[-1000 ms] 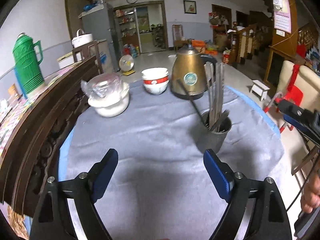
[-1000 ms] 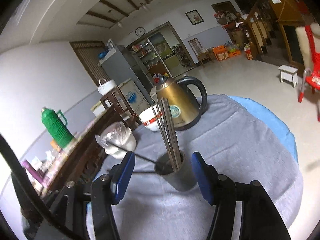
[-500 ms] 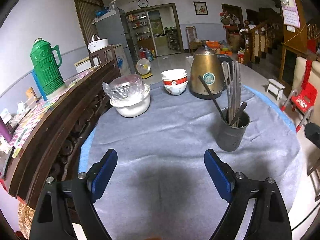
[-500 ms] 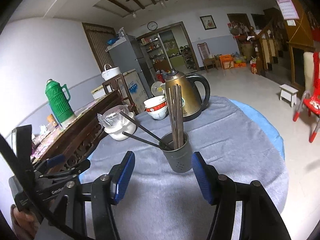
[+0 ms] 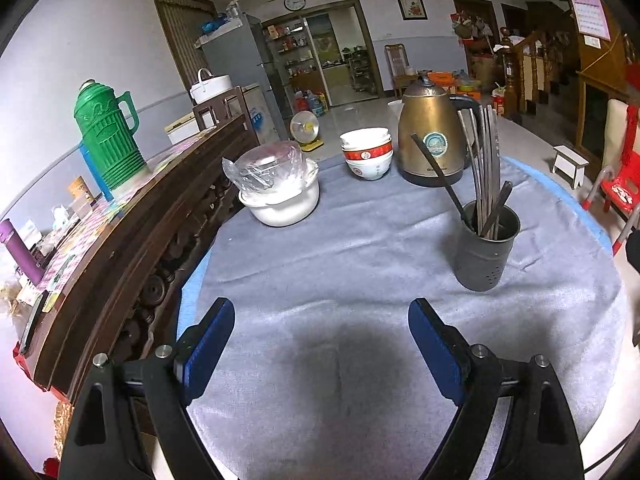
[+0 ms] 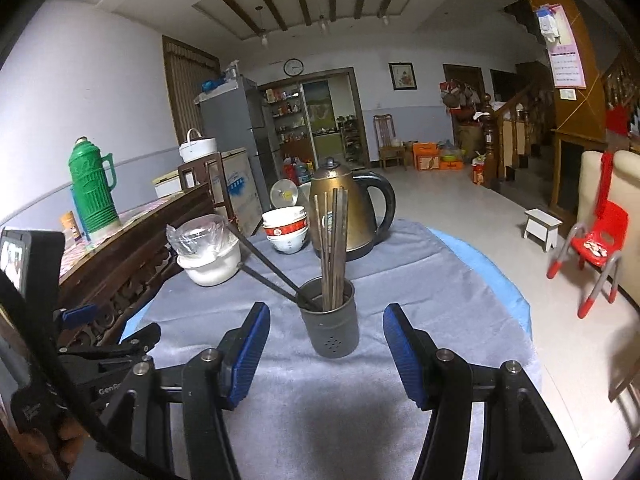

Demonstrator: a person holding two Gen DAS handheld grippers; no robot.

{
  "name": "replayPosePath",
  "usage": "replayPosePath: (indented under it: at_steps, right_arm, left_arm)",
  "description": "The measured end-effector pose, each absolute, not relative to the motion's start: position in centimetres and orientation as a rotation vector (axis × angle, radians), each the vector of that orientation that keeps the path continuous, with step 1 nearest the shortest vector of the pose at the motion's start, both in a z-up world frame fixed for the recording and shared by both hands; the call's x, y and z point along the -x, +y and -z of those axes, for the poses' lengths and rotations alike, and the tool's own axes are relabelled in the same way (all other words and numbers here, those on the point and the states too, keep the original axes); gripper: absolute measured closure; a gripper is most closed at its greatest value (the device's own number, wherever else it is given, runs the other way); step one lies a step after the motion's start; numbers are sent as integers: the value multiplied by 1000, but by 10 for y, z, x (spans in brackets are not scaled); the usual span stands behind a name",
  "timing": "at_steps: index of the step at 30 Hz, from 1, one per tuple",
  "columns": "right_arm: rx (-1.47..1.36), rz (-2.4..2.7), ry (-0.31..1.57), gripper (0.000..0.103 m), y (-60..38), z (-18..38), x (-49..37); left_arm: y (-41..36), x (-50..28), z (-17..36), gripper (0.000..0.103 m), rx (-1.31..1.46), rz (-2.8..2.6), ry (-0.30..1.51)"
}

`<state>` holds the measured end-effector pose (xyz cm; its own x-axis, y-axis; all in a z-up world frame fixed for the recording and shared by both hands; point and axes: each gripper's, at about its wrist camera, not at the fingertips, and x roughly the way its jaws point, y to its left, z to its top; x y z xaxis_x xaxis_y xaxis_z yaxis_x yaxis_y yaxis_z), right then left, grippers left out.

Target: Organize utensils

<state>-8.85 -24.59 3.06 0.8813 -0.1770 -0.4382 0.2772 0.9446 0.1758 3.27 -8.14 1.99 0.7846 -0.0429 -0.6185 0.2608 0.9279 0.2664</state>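
Left-wrist view: my left gripper hovers over the grey tablecloth with its blue pads spread wide and nothing between them. The dark utensil holder stands upright on the cloth, ahead and to the right of this gripper, well clear of both pads. It holds a bundle of chopsticks standing nearly upright, plus dark sticks that lean out to the left. Behind it sits the brass-coloured kettle; to the kettle's left is a stack of red-banded bowls, and further left a white pot with a plastic-wrapped lid. A green thermos stands on the dark wooden cabinet along the table's left edge.

Right-wrist view: my right gripper is parted and empty, its pads flanking the utensil holder in the picture; the holder stands just beyond the fingertips and neither pad touches it. The chopsticks rise in front of the kettle, and two dark sticks slant toward the white pot. My left gripper appears at the left margin, beside the table edge.
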Motion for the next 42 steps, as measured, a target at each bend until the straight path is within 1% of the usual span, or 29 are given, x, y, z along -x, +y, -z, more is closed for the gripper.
replayPosePath:
  at_steps: [33,42]
  right_arm:
    - [-204,235,437,40,-227,-35,84]
    - [-206,250,444,40,-231,-33,84]
  left_arm:
    - [-62,-39,-24,14,-319,137,641]
    - [-69,-39,-23,14,-338,140,647]
